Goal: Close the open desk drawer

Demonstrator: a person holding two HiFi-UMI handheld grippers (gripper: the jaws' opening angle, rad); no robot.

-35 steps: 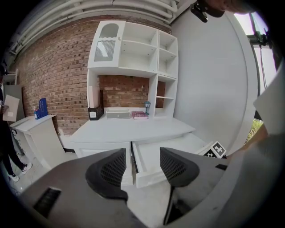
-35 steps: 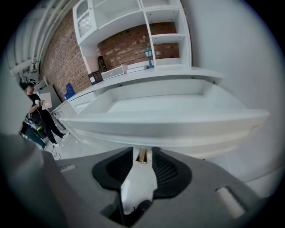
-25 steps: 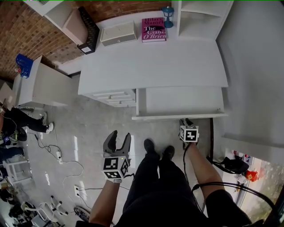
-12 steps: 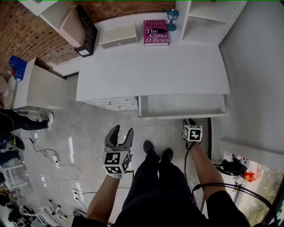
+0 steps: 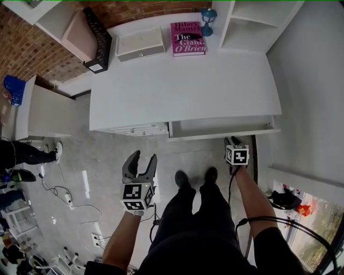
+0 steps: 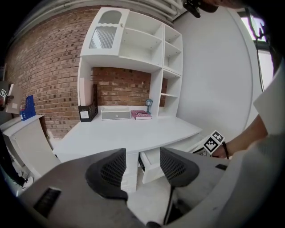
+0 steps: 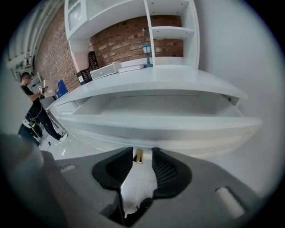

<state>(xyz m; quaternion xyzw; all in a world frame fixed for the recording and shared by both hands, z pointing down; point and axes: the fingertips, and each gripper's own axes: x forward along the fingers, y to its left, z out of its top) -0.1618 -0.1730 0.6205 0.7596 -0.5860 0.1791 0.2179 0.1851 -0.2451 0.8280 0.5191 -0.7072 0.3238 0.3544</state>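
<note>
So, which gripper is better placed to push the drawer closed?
Right. The right gripper is at the drawer front, its gold handle between the open jaws; the left gripper hangs over the floor.

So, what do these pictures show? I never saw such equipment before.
No robot: a person holds a two-jaw claw tool in each hand. The head view looks down from the person's head; each gripper view comes from a camera on that tool. On the white desk are a pink book, a blue lantern and a white box. Its drawer stands partly open. The left claw is open and empty, away from the desk. The right claw is at the drawer front, a small brass handle between its jaws; whether they pinch it is unclear.
</note>
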